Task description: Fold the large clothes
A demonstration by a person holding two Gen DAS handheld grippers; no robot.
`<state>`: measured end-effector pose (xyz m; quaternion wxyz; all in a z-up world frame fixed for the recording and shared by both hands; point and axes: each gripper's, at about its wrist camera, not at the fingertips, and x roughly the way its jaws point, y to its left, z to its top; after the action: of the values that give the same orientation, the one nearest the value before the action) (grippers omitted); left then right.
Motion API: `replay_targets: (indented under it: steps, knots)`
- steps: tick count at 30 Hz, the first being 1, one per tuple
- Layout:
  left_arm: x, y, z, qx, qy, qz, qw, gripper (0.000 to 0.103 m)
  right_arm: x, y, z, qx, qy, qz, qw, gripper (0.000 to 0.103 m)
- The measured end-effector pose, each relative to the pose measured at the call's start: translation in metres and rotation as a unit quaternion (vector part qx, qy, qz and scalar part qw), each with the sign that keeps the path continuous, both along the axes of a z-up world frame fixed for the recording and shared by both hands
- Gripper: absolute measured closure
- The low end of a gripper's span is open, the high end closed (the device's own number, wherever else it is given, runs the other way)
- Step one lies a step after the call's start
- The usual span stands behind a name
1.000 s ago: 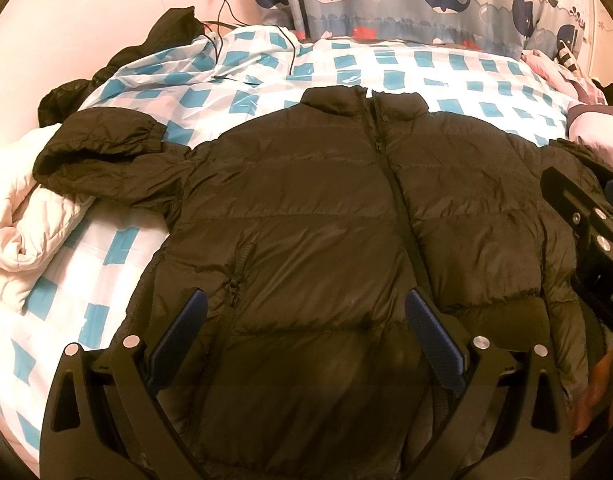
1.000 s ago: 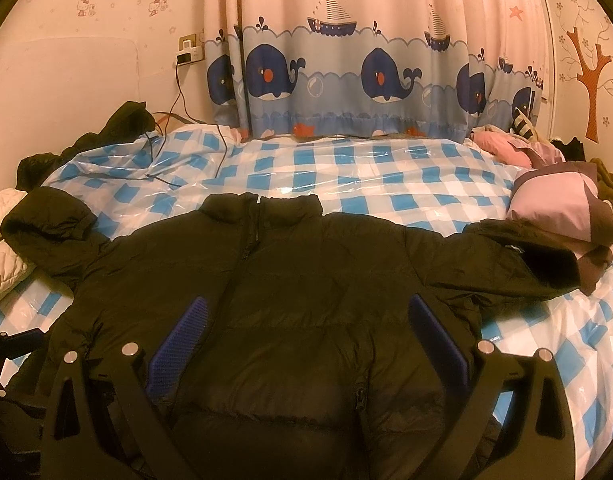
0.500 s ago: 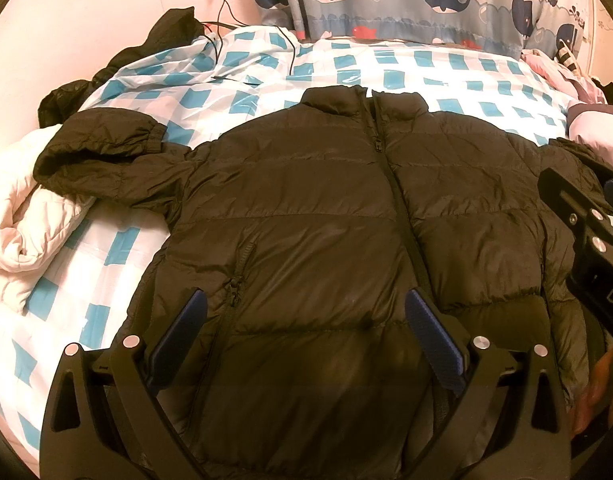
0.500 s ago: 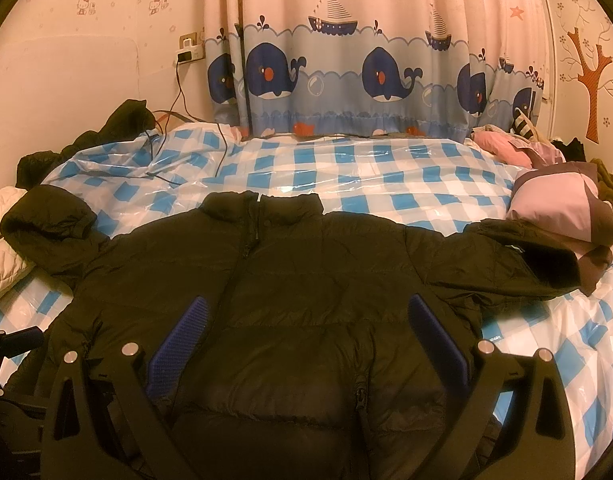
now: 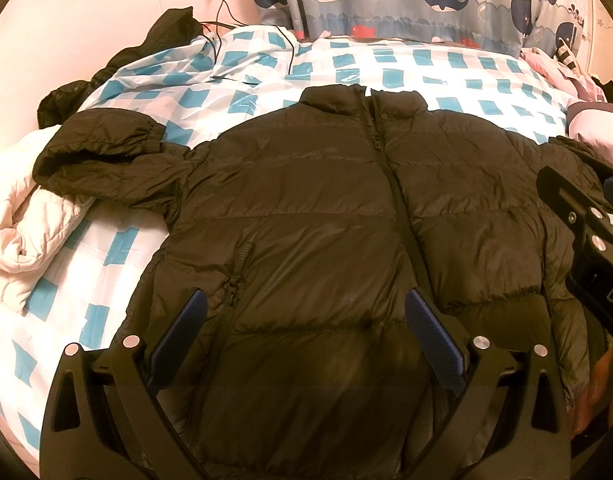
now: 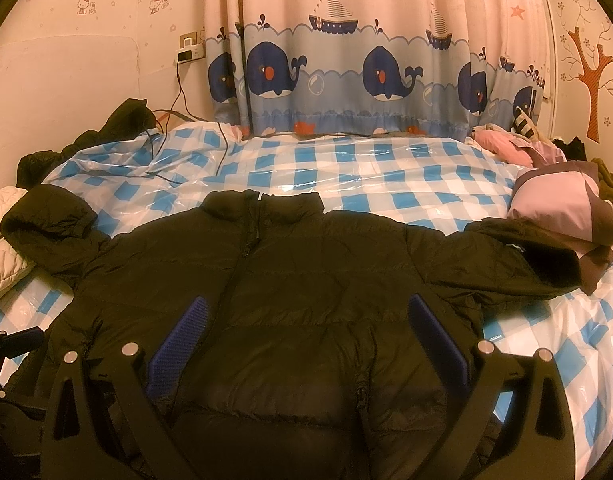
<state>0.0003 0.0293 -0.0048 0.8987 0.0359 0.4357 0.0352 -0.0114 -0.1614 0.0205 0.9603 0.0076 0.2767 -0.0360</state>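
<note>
A dark puffer jacket [image 5: 326, 216] lies flat, front up and zipped, on the blue-and-white checked bed cover [image 5: 426, 68]. It also shows in the right wrist view [image 6: 306, 280], sleeves spread left and right. My left gripper [image 5: 306, 300] is open and empty above the jacket's lower left front. My right gripper [image 6: 306, 304] is open and empty above the lower right front. The right gripper also shows at the right edge of the left wrist view [image 5: 586, 232].
A cream quilted garment [image 5: 22, 216] lies under the left sleeve. Pink and purple folded clothes [image 6: 562, 208] sit by the right sleeve. A black garment [image 6: 122, 120] and cables [image 6: 174, 128] lie at the far left. A whale curtain [image 6: 366, 80] hangs behind the bed.
The right gripper has risen and tilted slightly, so the jacket sits a little lower in its view. The left gripper has barely moved.
</note>
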Motion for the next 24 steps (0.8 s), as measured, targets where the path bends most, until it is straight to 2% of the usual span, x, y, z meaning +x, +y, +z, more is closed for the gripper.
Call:
replay_targets:
  steps: [24]
  knots:
    - [-0.001, 0.009, 0.000, -0.007, 0.002, 0.004, 1.0000, 0.008, 0.000, -0.005, 0.004, 0.007, -0.001, -0.004, 1.000, 0.006]
